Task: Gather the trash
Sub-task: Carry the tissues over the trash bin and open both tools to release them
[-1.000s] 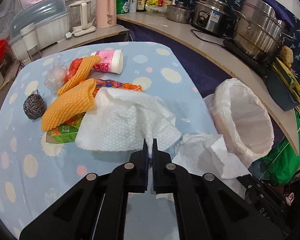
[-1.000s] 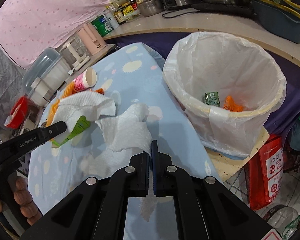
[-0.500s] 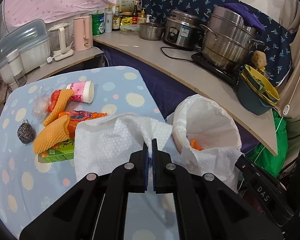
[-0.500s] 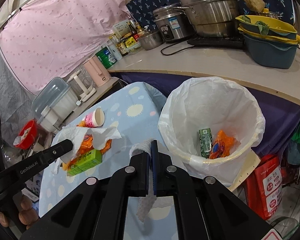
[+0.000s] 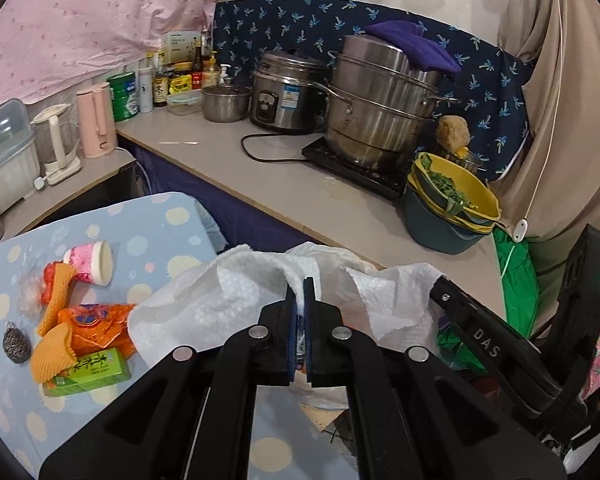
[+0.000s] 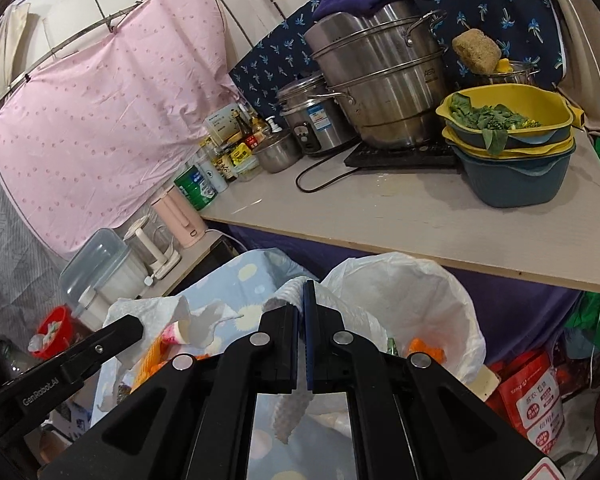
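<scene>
My left gripper (image 5: 299, 282) is shut on a white paper towel (image 5: 204, 308) and holds it raised, beside the bin. My right gripper (image 6: 302, 286) is shut on a second white paper towel (image 6: 292, 404), which hangs over the near rim of the white-lined trash bin (image 6: 420, 300). The bin holds an orange wrapper (image 6: 424, 350). In the left wrist view the right gripper's towel (image 5: 396, 296) hides the bin. On the blue spotted table (image 5: 160, 232) lie a pink paper cup (image 5: 90, 262), orange wrappers (image 5: 96, 326), a green carton (image 5: 88, 372) and a steel scourer (image 5: 16, 346).
A counter (image 5: 284, 188) behind the bin carries a steamer pot (image 5: 380, 112), a rice cooker (image 5: 286, 94) and stacked bowls (image 5: 448, 208). Kettles (image 5: 94, 120) and a dish box stand at the left. A red bag (image 6: 536, 396) sits on the floor.
Both grippers have lifted their paper towels off the table and carried them up and rightward to the bin. The views now tilt up toward the counter.
</scene>
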`<act>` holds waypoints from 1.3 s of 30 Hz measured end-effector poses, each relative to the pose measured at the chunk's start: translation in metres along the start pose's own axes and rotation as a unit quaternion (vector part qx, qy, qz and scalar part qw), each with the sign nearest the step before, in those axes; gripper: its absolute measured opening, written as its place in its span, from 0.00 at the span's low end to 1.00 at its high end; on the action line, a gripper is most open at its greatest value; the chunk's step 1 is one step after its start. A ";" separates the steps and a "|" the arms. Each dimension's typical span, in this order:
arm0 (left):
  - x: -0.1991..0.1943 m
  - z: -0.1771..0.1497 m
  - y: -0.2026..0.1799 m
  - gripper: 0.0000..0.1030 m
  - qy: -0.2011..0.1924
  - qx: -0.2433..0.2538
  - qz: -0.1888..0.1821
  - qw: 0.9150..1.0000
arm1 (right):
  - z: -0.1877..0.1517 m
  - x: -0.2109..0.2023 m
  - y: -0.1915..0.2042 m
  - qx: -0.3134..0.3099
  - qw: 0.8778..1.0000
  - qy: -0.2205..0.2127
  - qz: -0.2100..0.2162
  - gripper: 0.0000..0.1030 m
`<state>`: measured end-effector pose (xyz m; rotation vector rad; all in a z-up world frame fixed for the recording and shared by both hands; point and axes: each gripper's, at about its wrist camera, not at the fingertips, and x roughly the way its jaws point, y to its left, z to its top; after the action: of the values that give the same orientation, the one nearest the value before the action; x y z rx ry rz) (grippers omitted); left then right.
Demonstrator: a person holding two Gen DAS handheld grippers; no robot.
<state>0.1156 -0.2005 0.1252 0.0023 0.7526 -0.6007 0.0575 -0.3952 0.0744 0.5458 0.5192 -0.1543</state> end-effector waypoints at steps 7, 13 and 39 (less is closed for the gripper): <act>0.055 0.001 -0.022 0.02 0.042 0.010 -0.037 0.998 | 0.004 0.038 -0.040 0.032 0.999 0.030 -0.027 0.03; 0.101 -0.015 -0.026 0.09 0.096 0.006 -0.038 0.995 | -0.004 0.055 -0.063 0.062 0.996 0.050 -0.049 0.24; 0.058 -0.016 0.011 0.68 0.027 -0.011 0.049 0.998 | -0.001 0.016 -0.011 0.009 0.999 0.005 -0.039 0.58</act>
<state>0.1446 -0.2172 0.0742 0.0349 0.8067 -0.5002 0.0677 -0.4042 0.0601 0.5452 0.5487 -0.2304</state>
